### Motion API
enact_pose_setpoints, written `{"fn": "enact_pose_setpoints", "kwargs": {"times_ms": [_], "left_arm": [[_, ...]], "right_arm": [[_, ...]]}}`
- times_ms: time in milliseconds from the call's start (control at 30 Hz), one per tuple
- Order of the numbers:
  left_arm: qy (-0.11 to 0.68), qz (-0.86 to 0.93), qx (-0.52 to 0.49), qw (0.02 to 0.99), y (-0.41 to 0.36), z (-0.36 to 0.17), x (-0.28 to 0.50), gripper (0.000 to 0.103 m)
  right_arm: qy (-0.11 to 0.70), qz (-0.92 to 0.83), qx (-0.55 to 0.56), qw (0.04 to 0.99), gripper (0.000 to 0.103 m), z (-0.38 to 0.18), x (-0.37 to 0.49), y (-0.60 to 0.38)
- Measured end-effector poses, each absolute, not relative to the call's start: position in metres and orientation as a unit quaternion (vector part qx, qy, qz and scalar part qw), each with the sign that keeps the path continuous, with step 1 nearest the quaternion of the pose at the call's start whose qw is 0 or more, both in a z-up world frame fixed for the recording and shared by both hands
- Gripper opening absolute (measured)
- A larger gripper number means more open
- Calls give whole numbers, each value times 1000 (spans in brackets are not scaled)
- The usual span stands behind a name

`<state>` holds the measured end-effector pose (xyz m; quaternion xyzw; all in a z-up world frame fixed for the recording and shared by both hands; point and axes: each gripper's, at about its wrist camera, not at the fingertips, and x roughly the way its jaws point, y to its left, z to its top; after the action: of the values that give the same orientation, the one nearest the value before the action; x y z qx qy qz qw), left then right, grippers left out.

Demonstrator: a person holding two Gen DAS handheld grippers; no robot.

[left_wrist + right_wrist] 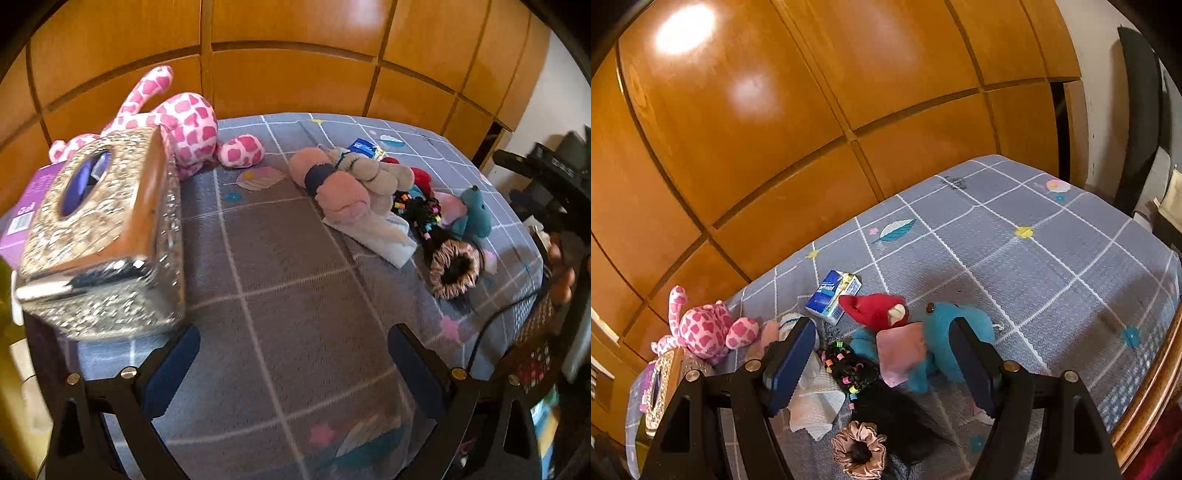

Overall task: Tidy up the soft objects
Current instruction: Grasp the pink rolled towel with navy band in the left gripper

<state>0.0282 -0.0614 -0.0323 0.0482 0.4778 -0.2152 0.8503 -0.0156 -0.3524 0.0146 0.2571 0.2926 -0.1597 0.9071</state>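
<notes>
A pink spotted plush (184, 122) lies at the table's far left, also in the right wrist view (705, 330). A pile sits mid-right: a pink and beige plush (340, 184), a blue elephant plush (474, 214) (938, 343) with a pink ear, a red knit piece (875, 308), a white cloth (816, 402), black hair with coloured beads (849, 365) and a pink scrunchie (456, 267) (862, 450). My left gripper (293, 369) is open and empty over bare tablecloth. My right gripper (882, 365) is open and empty above the pile.
A glittery silver tissue box (107, 236) stands at the left on a purple box (22, 218). A small blue carton (833, 295) lies behind the pile. The grey checked tablecloth (1052, 258) covers the table. Wooden panels (775, 110) stand behind.
</notes>
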Motion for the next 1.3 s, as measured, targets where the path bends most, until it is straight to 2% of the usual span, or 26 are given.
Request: {"fn": "enact_pose_setpoints", "kwargs": {"times_ms": [200,533,600,767,833,933,967,1067,1167,1300], "left_arm": [[467,-213,33,857,-82,-23,53,99],[474,-205,18,856,-126,-28,119,95],[486,-198,19,851,-132,-34,134,85],[505,-202,28,839,-151,-47,162,81],[511,-209,29,833,-161,-52,172,76],[521,-207,34,828,-173,-65,187,62],[532,-209,28,820,-175,-73,194,52],[542,-218,6,812,-172,-82,201,50],[530,-234,10,815,-166,-78,195,44],[506,-243,-8,827,-143,-64,176,44]], "right_arm": [[295,-149,260,907,76,14,-13,-351],[289,-141,202,925,76,21,-9,-330],[287,-137,196,928,76,22,-9,-328],[281,-129,204,929,76,22,-10,-330],[280,-125,214,928,76,21,-10,-332],[280,-121,229,924,76,19,-10,-336],[281,-120,233,923,76,18,-11,-337],[281,-120,236,922,76,18,-10,-337],[283,-120,235,922,76,18,-10,-337],[282,-122,229,924,76,20,-10,-335]]}}
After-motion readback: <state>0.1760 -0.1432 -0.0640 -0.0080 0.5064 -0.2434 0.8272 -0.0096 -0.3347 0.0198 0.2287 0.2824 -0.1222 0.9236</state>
